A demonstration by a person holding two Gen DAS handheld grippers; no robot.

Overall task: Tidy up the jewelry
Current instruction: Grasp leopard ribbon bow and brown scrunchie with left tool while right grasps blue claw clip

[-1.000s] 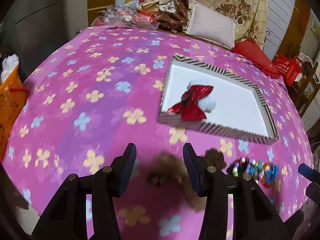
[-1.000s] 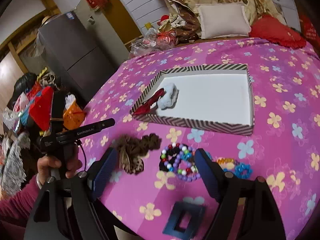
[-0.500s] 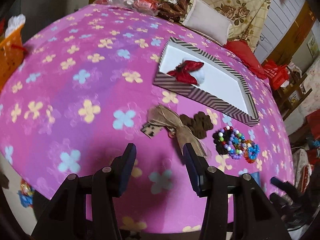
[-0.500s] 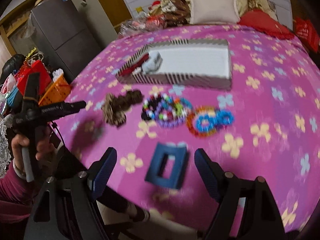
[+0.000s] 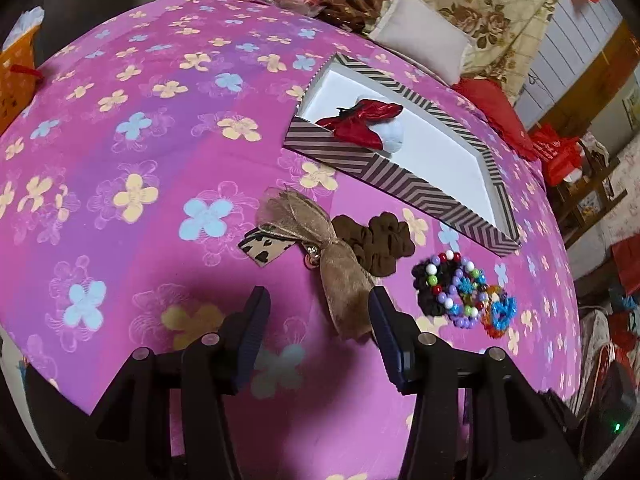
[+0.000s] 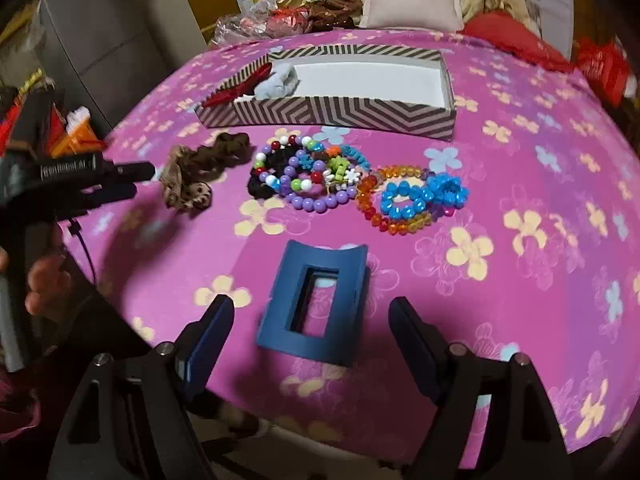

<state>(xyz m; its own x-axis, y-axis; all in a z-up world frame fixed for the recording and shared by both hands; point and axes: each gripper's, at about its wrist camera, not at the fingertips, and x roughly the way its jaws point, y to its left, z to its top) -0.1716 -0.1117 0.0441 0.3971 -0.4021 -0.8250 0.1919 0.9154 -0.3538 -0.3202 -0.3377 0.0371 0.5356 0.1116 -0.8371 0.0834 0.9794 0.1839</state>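
Observation:
My left gripper [image 5: 318, 308] hangs over the pink flowered bedspread, its jaws opening; the tail of a tan ribbon bow [image 5: 316, 236] shows just inside its right finger, not pressed. Beside the bow lie a brown scrunchie [image 5: 376, 240] and beaded bracelets [image 5: 452, 288]. The striped box [image 5: 400, 178] holds a red bow [image 5: 360, 120] and a white scrunchie [image 5: 394, 132]. My right gripper [image 6: 312, 306] is open, with a blue rectangular clip [image 6: 316, 308] lying flat between its fingers, untouched. Purple and mixed bracelets [image 6: 300, 176] and orange and blue ones [image 6: 412, 196] lie before the box [image 6: 340, 112].
The left gripper and the hand holding it [image 6: 44, 280] show at the left of the right wrist view. A beige pillow [image 6: 412, 0], a red cushion [image 6: 516, 40] and clutter line the bed's far side. An orange basket [image 5: 16, 76] stands off the left edge. The bed's near edge runs under both grippers.
Both grippers have sunk toward the bed. The tan bow has come up to my left fingers. The blue clip has slid between my right fingers, and the box has receded.

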